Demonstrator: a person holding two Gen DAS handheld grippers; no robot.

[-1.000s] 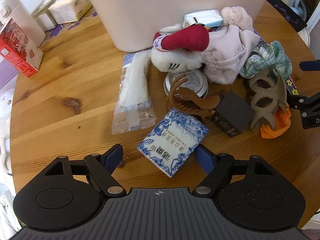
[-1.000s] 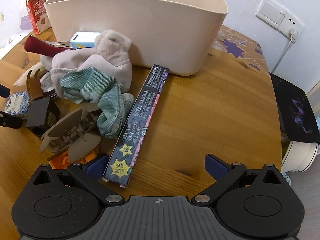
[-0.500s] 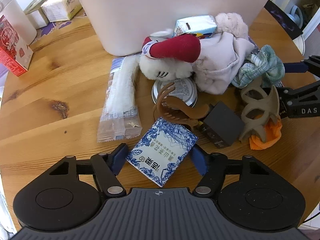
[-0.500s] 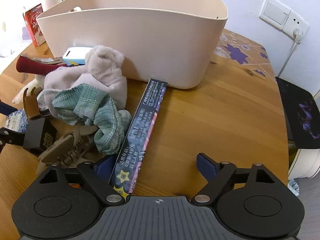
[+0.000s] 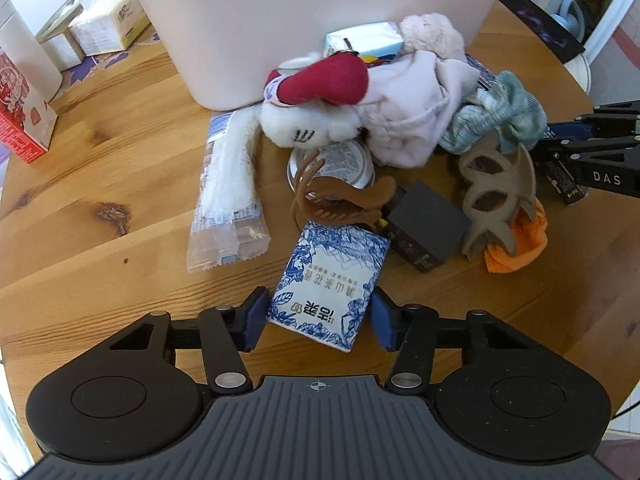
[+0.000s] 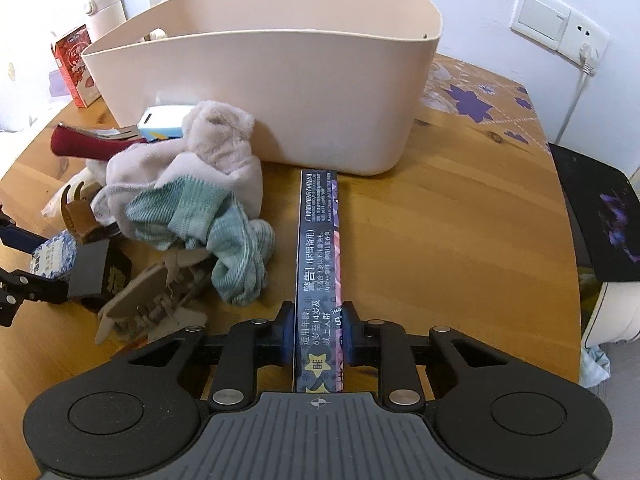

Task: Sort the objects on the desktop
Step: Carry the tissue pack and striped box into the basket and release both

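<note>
Right gripper [image 6: 316, 336]: fingers clamped on the long dark box [image 6: 319, 256], near the tub [image 6: 264, 92].
Left gripper [image 5: 318, 316]: fingers apart, one each side of the blue tissue pack [image 5: 330, 280] on the desk [image 5: 100, 200].

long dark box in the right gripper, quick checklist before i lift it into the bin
1. Right gripper shut on the long dark box: ok, both pads press its sides.
2. Grip position: not ok, it holds the near end only, so the far end may droop.
3. Box free of clutter: ok, the green cloth lies beside it, apart.
4. Far end clear of the beige bin: cannot tell, it reaches the bin's base.
5. Bin open on top: ok.
6. Left gripper out of the way: ok, open around the blue-and-white packet, off to the left.
</note>
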